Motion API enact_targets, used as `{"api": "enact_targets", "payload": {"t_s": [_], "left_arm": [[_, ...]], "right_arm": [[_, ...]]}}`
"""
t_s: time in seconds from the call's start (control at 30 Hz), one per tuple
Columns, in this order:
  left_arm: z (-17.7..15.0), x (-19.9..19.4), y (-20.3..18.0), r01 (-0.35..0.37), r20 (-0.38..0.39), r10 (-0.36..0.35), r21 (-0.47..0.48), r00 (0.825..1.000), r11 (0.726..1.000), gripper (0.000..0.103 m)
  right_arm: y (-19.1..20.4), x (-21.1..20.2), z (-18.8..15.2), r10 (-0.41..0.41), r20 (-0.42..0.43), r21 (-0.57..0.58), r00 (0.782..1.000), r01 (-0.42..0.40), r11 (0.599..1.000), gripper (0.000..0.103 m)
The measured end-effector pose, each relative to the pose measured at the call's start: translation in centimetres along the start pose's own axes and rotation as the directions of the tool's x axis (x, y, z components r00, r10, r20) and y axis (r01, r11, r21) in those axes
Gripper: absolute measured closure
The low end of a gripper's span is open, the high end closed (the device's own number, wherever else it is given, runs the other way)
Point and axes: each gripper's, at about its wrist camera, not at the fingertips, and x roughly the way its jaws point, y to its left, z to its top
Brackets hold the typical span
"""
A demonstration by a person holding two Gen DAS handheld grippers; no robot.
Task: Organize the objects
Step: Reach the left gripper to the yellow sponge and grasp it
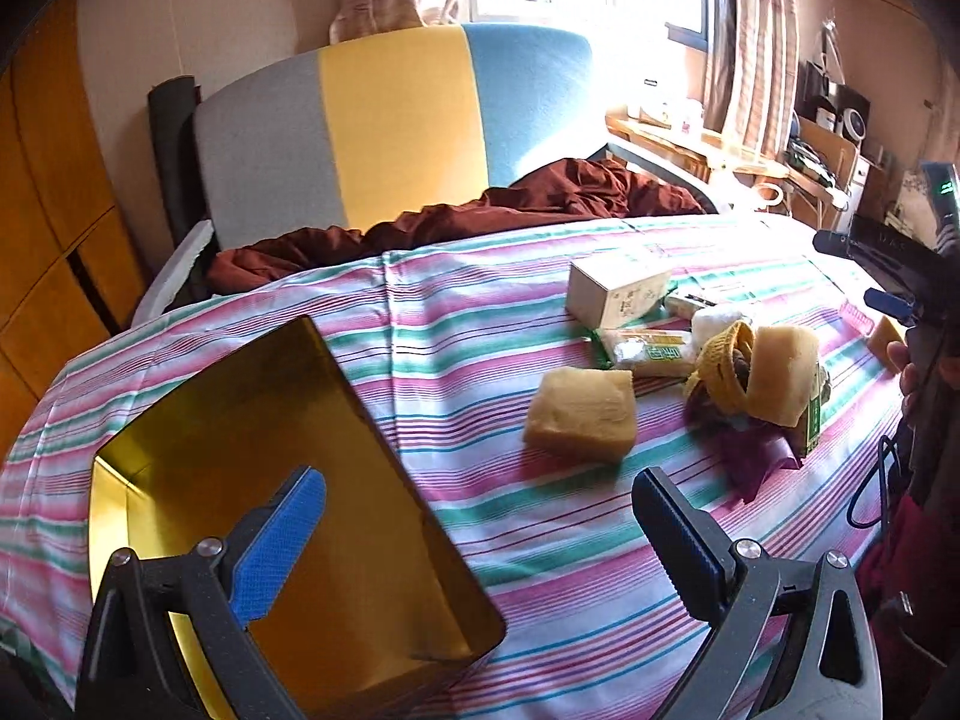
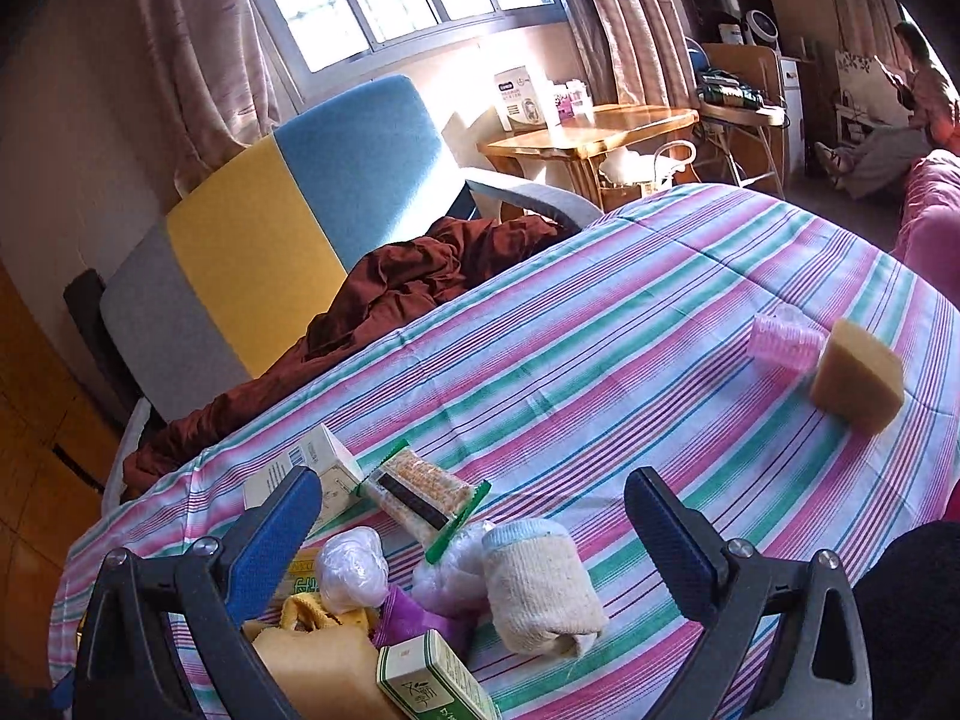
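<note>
Left gripper (image 1: 480, 534): jaws spread wide, nothing between them, tilted down over the striped cloth (image 1: 540, 540). Its left finger hangs above the open gold box (image 1: 198, 420), which sits on the cloth at near left. Just beyond the right finger lies a tan sponge block (image 1: 581, 414), apart from the box. Farther right is a heap: a white carton (image 1: 612, 294), a green-edged packet (image 1: 651, 351), a yellow knit band (image 1: 729, 372).

Right gripper (image 2: 474, 531): jaws likewise spread, holding nothing, above the same heap. Between the fingers lie a rolled sock (image 2: 540, 582) and a cracker packet (image 2: 420, 495); a green-and-white box (image 2: 432, 681) is nearest. Well apart at far right, a second sponge (image 2: 858, 384) touches a pink roller (image 2: 786, 342).
</note>
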Motion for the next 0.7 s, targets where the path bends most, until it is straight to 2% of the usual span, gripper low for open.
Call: {"api": "enact_targets", "payload": {"t_s": [0.13,0.3,0.7], "left_arm": [[1.3,3.1,-2.4,0.021,-0.044,-0.019,0.044,0.999,0.999,0.0],[2.5,7.0,-4.4,0.011,-0.1,-0.001,0.1,0.995,0.995,0.0],[3.9,12.6,-6.3,0.008,-0.14,0.011,0.131,0.99,0.991,0.001]], "right_arm": [[-0.3,0.2,-0.1,0.02,-0.015,0.022,1.0,-0.019,1.0,0.0],[-0.2,0.4,-0.2,0.038,-0.027,0.016,0.999,-0.037,0.999,0.0],[-0.1,1.0,-0.1,0.059,-0.046,0.019,0.997,-0.058,0.998,0.0]]}}
